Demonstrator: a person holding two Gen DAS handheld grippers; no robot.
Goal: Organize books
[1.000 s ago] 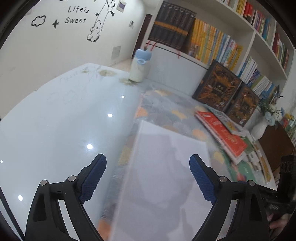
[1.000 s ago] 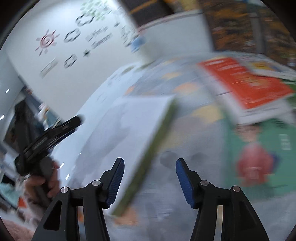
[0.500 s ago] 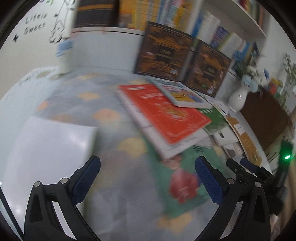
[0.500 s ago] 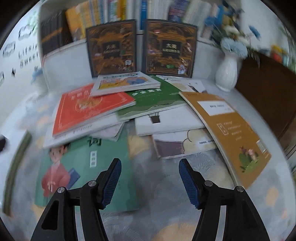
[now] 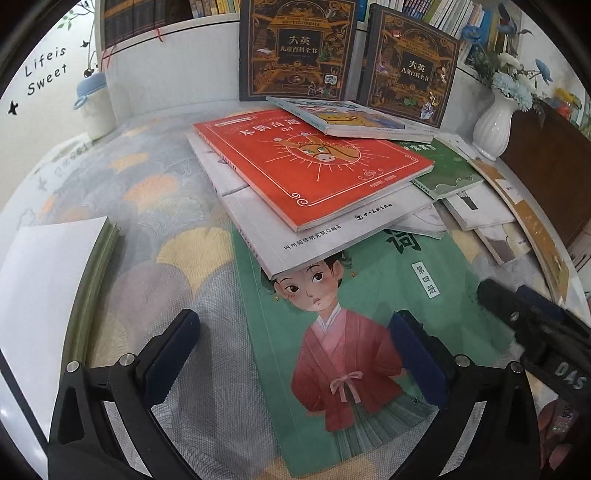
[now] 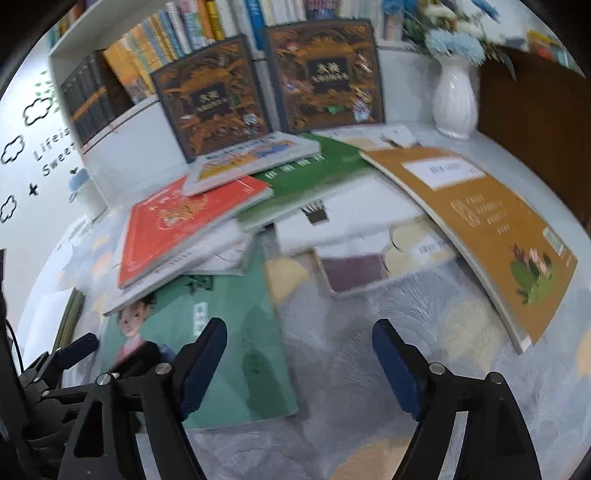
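- Left gripper [image 5: 295, 354]: jaws spread wide, nothing pinched; it hovers over the near left part of the green book [image 5: 369, 314] with the girl in red.
- Right gripper [image 6: 299, 365]: jaws opening, only patterned cloth [image 6: 351, 314] between them; green book just left.
- White-covered book [image 5: 44, 280] lies apart, near left.
- Farther: red book [image 5: 306, 166] on a white one, overlapping the green book's far edge.
- Right: mustard book [image 6: 480, 225].
- Far: two dark encyclopedias [image 5: 295, 48] upright against the shelf; white vase [image 5: 493, 122] far right.

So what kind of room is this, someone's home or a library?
Probably a child's reading corner at home, though I can't be sure: packed bookshelves, picture books like the green book strewn over a patterned cloth, and a "Life is Sweet" wall sticker.
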